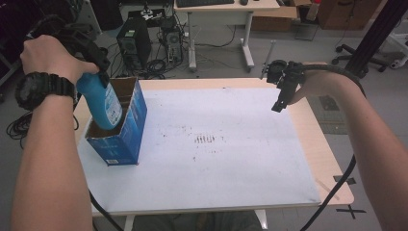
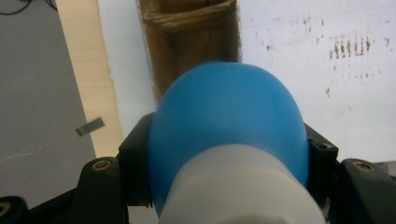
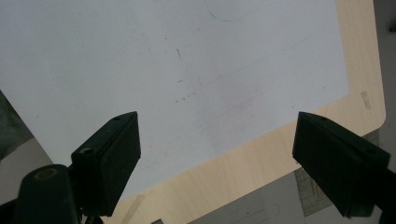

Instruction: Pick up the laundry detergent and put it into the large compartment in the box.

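Note:
A blue bottle (image 1: pixel 102 102) with a white label hangs base-down in the open top of a blue cardboard box (image 1: pixel 124 129) at the table's left side. My left gripper (image 1: pixel 94 60) is shut on the bottle's upper part. In the left gripper view the bottle (image 2: pixel 229 121) bulges between the black jaws, its white cap end nearest the camera, with the box's brown inside (image 2: pixel 191 42) beyond it. My right gripper (image 1: pixel 281 98) hovers open above the table's far right, holding nothing. Its view shows the gripper (image 3: pixel 219 158) with jaws wide apart over the white board (image 3: pixel 187 70).
A white board (image 1: pixel 216 144) covers most of the wooden table (image 1: pixel 327 159). Past the far edge stand a computer tower (image 1: pixel 134 43), tangled cables and a desk (image 1: pixel 226 7). Black tape marks (image 1: pixel 349 180) sit at the table's right corner and on the floor.

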